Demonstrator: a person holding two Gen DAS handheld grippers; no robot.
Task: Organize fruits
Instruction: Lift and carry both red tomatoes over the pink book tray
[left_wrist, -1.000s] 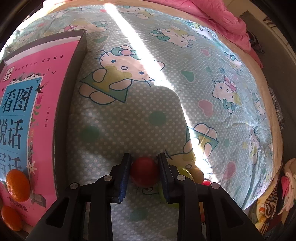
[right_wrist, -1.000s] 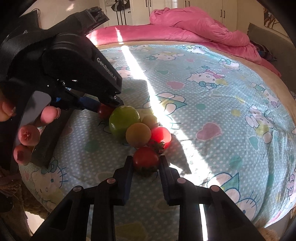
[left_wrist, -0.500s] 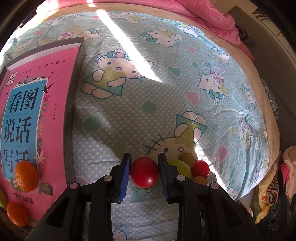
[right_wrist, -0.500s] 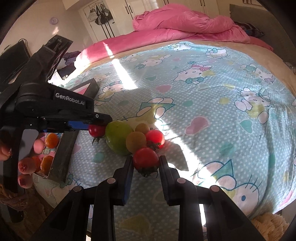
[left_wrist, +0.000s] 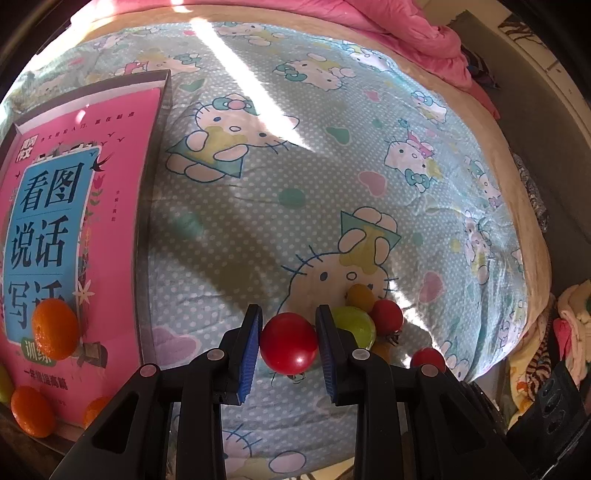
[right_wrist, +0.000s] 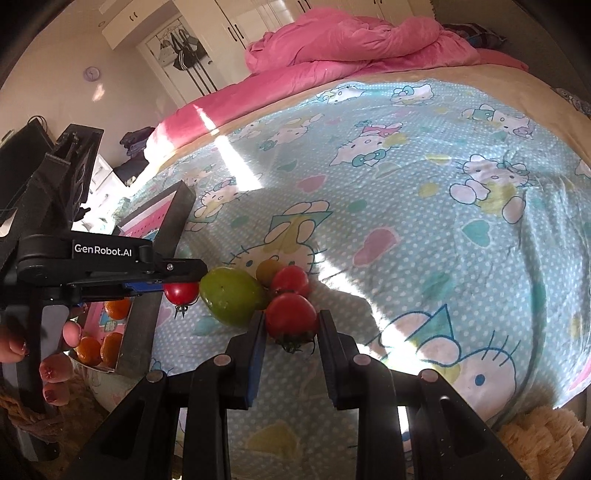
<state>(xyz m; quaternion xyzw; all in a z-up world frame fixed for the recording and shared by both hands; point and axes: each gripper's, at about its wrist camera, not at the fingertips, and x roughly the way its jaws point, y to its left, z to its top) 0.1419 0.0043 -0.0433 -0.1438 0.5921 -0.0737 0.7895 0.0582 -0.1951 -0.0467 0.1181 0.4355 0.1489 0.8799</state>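
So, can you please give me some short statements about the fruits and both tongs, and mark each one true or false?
1. The left tongs are closed on a red tomato. True.
2. The right tongs are open and hold nothing. False: they are closed on another red tomato with a green stem.
3. Oranges lie in the box with the pink book. True.
4. The green fruit lies inside that box. False: it lies on the bedsheet beside the small tomatoes.
5. The bedsheet is plain white. False: it is light blue with cartoon cats.
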